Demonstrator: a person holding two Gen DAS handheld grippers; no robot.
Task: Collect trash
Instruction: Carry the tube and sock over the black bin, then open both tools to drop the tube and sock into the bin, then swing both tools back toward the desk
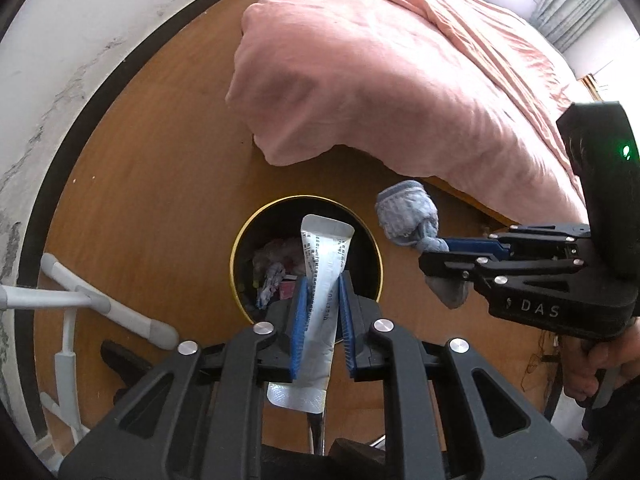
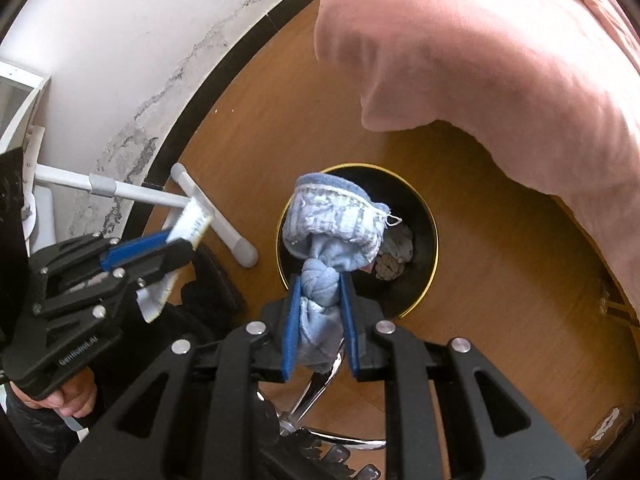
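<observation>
My left gripper (image 1: 324, 316) is clamped on a flattened white plastic tube (image 1: 320, 300) above the round black gold-rimmed bin (image 1: 240, 300). My right gripper (image 2: 319, 316) pinches a knotted pale-blue knit sock (image 2: 332, 224) over that bin (image 2: 420, 280), beside the pink bedcover (image 2: 500, 80).

Bright daylight, fisheye warp, prob. sharp.

L gripper (image 1: 323, 312) angled down, jaws clamped, R gripper (image 2: 319, 312) likewise, 2 hands gripping handles

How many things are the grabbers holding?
2: a white tube pinched in the left gripper, and a knotted blue sock in the right gripper, both above the bin.
</observation>
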